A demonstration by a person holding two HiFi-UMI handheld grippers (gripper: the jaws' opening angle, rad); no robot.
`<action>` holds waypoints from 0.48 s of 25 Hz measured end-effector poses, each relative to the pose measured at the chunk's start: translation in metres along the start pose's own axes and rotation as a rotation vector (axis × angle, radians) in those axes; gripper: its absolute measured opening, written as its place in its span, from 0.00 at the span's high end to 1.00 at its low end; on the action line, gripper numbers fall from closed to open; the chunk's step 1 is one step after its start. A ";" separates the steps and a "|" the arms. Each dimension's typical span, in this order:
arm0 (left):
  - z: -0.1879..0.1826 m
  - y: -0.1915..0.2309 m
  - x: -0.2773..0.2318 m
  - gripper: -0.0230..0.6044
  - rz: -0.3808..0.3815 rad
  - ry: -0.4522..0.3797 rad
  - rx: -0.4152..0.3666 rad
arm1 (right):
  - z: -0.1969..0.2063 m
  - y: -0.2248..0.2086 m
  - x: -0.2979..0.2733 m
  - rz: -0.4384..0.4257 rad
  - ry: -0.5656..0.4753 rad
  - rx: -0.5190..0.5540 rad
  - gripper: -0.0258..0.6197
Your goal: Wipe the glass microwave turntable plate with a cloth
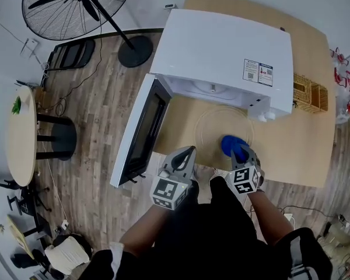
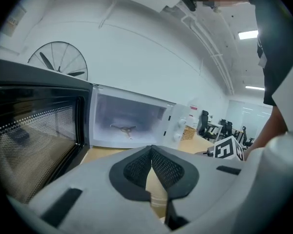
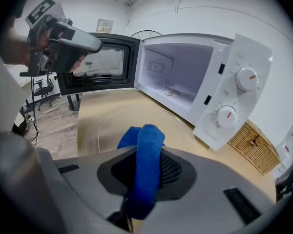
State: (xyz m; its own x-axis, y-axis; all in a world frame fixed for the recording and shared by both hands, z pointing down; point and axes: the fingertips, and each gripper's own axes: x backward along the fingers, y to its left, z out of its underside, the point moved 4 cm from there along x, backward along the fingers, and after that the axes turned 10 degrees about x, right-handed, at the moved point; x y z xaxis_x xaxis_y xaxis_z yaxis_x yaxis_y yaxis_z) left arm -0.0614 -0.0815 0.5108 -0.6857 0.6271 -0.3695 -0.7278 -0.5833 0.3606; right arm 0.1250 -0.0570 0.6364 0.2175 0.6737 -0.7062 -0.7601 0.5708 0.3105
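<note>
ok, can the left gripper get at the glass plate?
Probably yes: the glass plate lies on the table just ahead of the left gripper, nothing between, though its jaws are shut.

Two grippers: left gripper (image 1: pixel 185 154), right gripper (image 1: pixel 244 152). One blue cloth (image 1: pixel 232 146), pinched in the right gripper's jaws. One glass plate (image 1: pixel 213 126), under the right gripper's tip. One microwave (image 1: pixel 221 57) just ahead of both grippers, one door (image 1: pixel 141 134) swung open left of the left gripper, two knobs (image 3: pixel 247 79). One wicker basket (image 1: pixel 310 93) well right of the right gripper. One standing fan (image 1: pixel 76 7) far ahead-left of the left gripper. Two tables: wooden table (image 1: pixel 303 150), round table (image 1: pixel 20 136).
</note>
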 end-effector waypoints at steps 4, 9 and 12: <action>-0.002 -0.007 -0.008 0.96 0.014 0.002 -0.004 | 0.014 -0.024 0.003 0.036 0.032 -0.042 0.86; -0.004 -0.014 -0.014 0.96 0.033 0.000 0.016 | 0.028 -0.045 0.005 0.079 0.059 -0.051 0.86; -0.006 -0.015 -0.018 0.96 0.043 0.001 0.021 | 0.030 -0.050 0.004 0.078 0.064 -0.055 0.86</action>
State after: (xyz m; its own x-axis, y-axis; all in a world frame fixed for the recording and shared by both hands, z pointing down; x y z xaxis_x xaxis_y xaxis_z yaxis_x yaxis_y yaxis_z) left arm -0.0381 -0.0868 0.5069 -0.7165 0.6010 -0.3542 -0.6971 -0.5986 0.3945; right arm 0.1820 -0.0683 0.6371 0.1178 0.6826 -0.7213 -0.8062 0.4898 0.3319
